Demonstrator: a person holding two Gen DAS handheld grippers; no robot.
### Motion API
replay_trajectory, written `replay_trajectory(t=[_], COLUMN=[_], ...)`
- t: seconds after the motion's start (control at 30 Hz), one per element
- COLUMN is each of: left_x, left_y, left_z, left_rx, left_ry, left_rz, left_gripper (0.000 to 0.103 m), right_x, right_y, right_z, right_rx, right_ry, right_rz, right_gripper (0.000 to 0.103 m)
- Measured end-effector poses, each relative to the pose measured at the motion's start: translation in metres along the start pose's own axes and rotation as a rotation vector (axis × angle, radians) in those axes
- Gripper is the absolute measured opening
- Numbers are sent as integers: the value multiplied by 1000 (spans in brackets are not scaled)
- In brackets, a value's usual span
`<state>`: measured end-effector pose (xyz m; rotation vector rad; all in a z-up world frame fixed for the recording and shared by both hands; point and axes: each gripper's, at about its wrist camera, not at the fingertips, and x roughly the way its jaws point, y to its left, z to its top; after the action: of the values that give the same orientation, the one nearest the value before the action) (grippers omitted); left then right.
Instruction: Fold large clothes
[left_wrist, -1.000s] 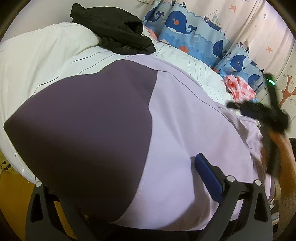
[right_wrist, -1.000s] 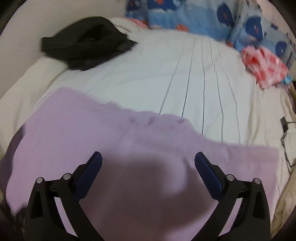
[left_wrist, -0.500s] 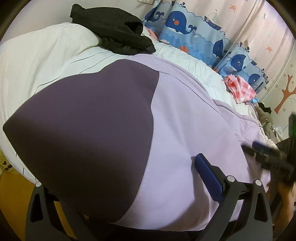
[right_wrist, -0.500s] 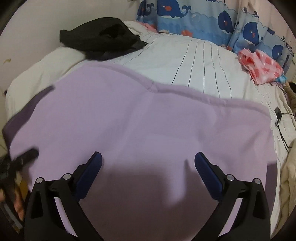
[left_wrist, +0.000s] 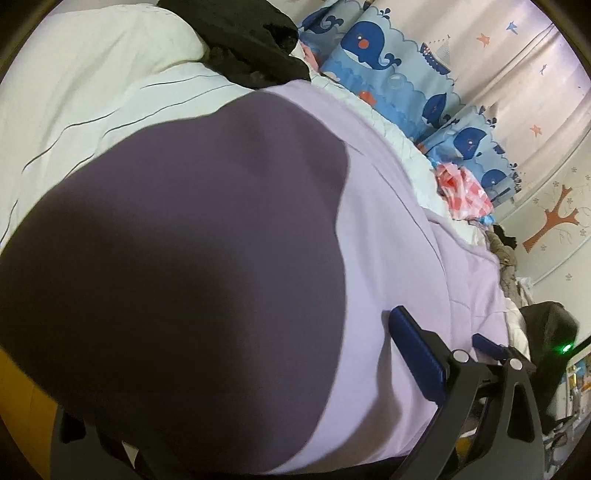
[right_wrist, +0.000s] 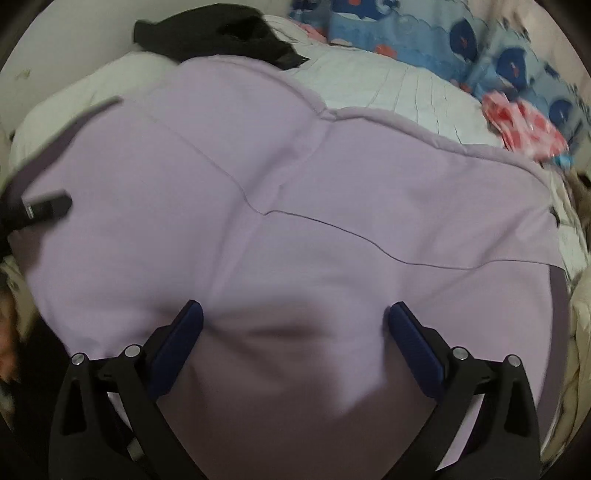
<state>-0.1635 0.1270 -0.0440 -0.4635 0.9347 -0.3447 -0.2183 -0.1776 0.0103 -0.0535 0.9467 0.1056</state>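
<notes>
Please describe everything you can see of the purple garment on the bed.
The purple garment is large, soft-looking, lilac cloth with a darker purple panel on one side. Thin seams cross it. It lies spread almost flat on the white striped bedding, its far edge near the black clothing. The open right hand-held gripper hovers just above it.

White pinstriped bed (right_wrist: 388, 83), spread with lilac garment (right_wrist: 295, 206); black clothing (right_wrist: 218, 33) heaped at far corner, pink checked cloth (right_wrist: 524, 123) lying near whale-print pillows (left_wrist: 384, 62).
</notes>
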Motion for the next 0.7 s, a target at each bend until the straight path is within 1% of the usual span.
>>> replay_trajectory(t=[0.03, 0.07, 0.1, 0.13, 0.17, 0.2, 0.27, 0.3, 0.33, 0.37, 0.4, 0.43, 0.47, 0.5, 0.57, 0.6, 0.63, 0.67, 0.7], left_x=[0, 0, 1, 2, 4, 4, 3, 3, 3, 3, 5, 7, 9, 11, 12, 14, 16, 16, 15], left_y=[3, 7, 9, 13, 16, 18, 22, 23, 24, 25, 29, 33, 36, 41, 50, 54, 55, 54, 52], left_z=[1, 2, 4, 5, 5, 6, 8, 9, 10, 11, 12, 13, 13, 13, 12, 12, 12, 13, 13], left_rx=[-13, -31, -44, -63, -80, -92, -116, -120, -122, -131, -159, -196, -225, -277, -343, -382, -398, -399, -398], left_ry=[4, 9, 12, 16, 25, 29, 37, 40, 43, 46, 51, 55, 60, 65, 57, 65, 69, 67, 64], left_rz=[-17, -37, -50, -63, -77, -83, -96, -95, -95, -104, -115, -127, -147, -180, -207, -225, -233, -238, -251], left_gripper=[96, 96, 96, 96, 96, 96, 96, 96, 96, 96, 96, 96, 96, 96, 95, 93, 92, 89, 85], right_x=[-8, -17, -14, -4, 1, 1, -19, -31, -32, -26, -16, 0, 4, -4, -19, -24, -22, -13, 6], right_y=[1, 3, 3, 2, -1, -1, 1, 1, -1, -1, -2, -5, -8, -11, -12, -14, -15, -14, -16], right_z=[-2, -8, -11, -15, -18, -18, -13, -11, -8, -6, -6, -9, -10, -10, -10, -9, -9, -11, -13], right_rx=[-7, -23, -33, -37, -33, -24, -17, -17, -23, -40, -59, -71, -60, -51, -39, -30, -34, -46, -55], right_ry=[-26, -28, -6, 35, 54, 51, -26, -87, -101, -86, -44, 14, 18, -19, -90, -118, -104, -62, 12], right_rz=[-10, -37, -49, -45, -37, -33, -44, -54, -66, -86, -98, -80, -63, -58, -73, -81, -88, -98, -86], right_gripper=[97, 97, 97, 97, 97, 97, 97, 97, 97, 97, 97, 97, 97, 97, 97, 97, 97, 97, 97])
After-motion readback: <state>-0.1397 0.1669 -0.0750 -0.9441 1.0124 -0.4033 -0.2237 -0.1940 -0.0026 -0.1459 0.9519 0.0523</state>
